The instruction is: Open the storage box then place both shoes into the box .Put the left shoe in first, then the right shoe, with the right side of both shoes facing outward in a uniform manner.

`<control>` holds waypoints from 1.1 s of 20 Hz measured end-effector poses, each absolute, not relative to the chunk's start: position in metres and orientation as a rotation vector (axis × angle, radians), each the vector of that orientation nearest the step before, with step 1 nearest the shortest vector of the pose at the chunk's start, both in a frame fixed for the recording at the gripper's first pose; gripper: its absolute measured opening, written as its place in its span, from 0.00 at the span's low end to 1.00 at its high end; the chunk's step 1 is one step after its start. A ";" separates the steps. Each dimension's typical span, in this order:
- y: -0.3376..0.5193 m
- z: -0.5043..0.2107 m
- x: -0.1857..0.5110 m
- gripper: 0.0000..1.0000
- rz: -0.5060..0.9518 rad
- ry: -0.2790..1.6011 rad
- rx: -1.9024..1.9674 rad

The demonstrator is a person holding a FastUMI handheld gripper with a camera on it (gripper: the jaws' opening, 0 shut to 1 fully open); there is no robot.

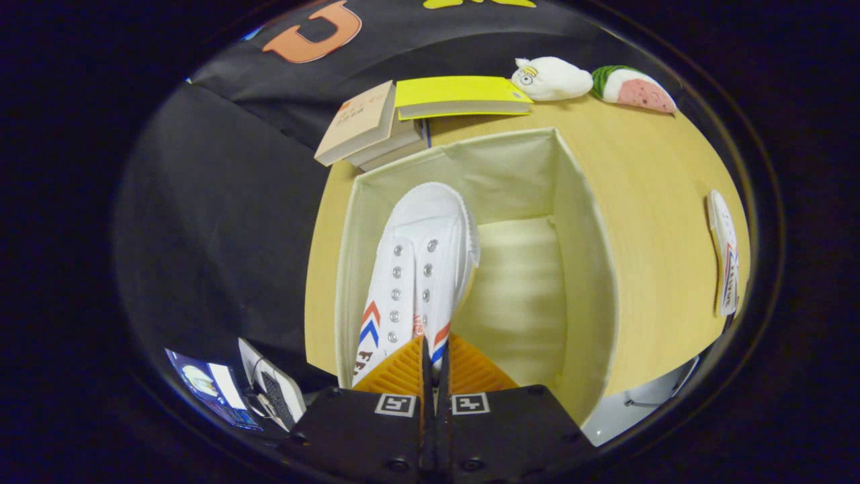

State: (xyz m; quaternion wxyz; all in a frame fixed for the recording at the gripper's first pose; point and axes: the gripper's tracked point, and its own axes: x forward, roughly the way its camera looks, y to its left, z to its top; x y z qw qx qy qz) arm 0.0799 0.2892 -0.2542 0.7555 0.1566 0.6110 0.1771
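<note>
Poised over the open storage box (pixel 584 269) at frame centre, the tool (pixel 435 359) points downward, fingers nearly closed, pinching the white sneaker (pixel 420 269) by its rear.

Books (pixel 376 131) lie stacked at twelve o'clock on the wooden table (pixel 658 222), two plush toys (pixel 591 84) at one o'clock.

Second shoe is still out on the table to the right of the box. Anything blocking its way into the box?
Nothing visible does. The box is open, and its floor beside the first shoe, which the gripper is shut on, lies bare. The second shoe lies on the table right of the box, with bare tabletop between them.
</note>
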 end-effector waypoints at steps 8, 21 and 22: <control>0.304 -0.289 0.084 0.06 0.376 1.419 0.301; 0.275 -0.224 0.081 0.91 0.398 1.177 0.221; 0.268 -0.209 0.082 0.91 0.402 1.121 0.212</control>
